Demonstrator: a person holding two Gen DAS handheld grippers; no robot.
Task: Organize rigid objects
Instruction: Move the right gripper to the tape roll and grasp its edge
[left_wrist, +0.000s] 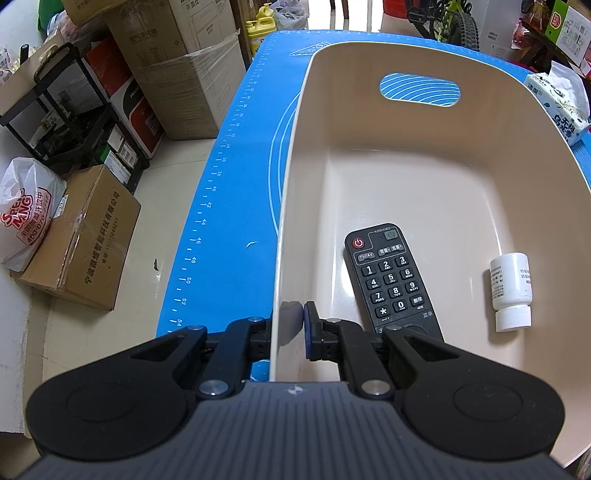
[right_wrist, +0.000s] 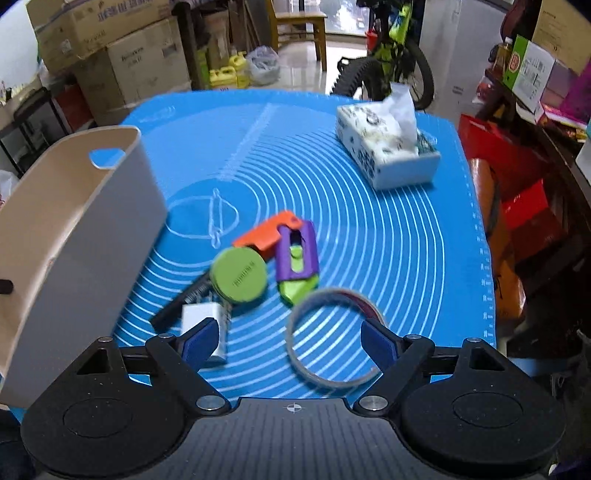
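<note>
**Left gripper pinches the bin wall while the right one hangs wide over the loose items**

In the left wrist view, the left gripper is clamped on the near side wall of a beige bin, one finger outside the wall and one inside. The bin stands on a blue mat printed with a ruler scale along its edge. On the bin's floor lie a black remote control, flat with its buttons up, and a small white bottle on its side, apart from the remote. A tissue pack sits just beyond the bin's far right corner. Cardboard boxes stand on the floor off the mat.

In the right wrist view, the right gripper has its fingers spread wide with nothing pressed between the pads. Below it on the mat lies a grey tape ring, partly between the fingertips. Further on, clustered together, are a green round disc, a purple and green utility knife, an orange piece, a black pen-like stick and a white adapter beside the left fingertip. The bin stands at the left edge; the tissue pack sits far right. A bicycle stands beyond the table.
</note>
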